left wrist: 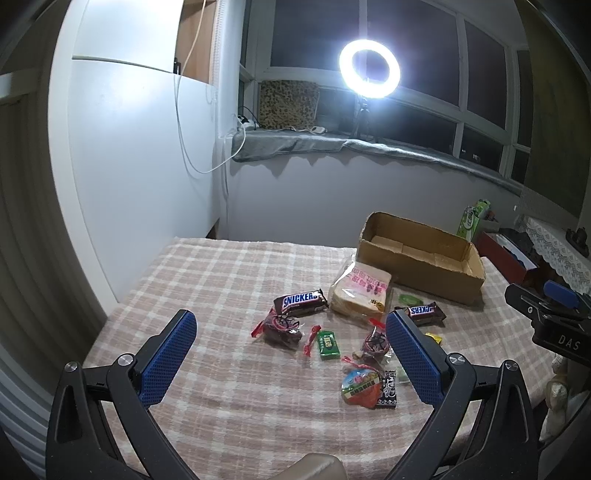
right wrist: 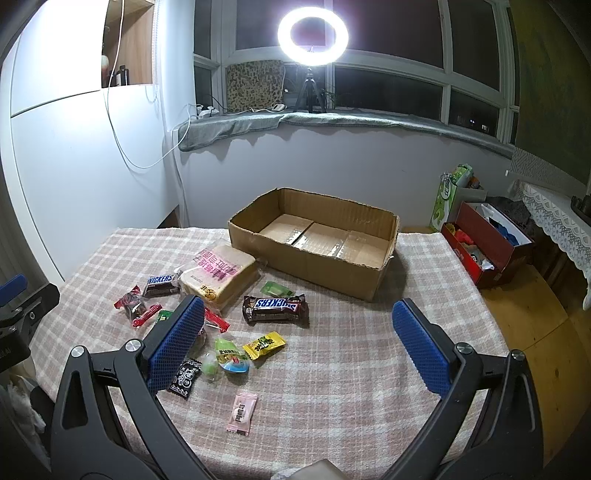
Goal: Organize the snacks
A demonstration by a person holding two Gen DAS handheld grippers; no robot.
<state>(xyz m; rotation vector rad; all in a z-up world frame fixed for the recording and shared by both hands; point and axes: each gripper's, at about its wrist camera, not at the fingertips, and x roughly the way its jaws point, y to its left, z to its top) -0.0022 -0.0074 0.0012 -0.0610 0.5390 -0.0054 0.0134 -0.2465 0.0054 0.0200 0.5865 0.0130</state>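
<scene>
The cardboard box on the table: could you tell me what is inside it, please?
The cardboard box holds no snacks: only its bare taped bottom flaps show. Its near wall hides a strip of the floor.

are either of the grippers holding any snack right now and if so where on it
Nothing is held. The left gripper and right gripper are both open above the table, with every snack lying loose on the cloth.

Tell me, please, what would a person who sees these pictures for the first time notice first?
First, the bright ring light on its tripod at the dark window. Then the open cardboard box, with nothing visible inside, standing at the far side of the checked tablecloth. In front of it lie scattered snacks, among them a bagged bread loaf and a Snickers bar. Both grippers hang open above the table, holding nothing.
</scene>
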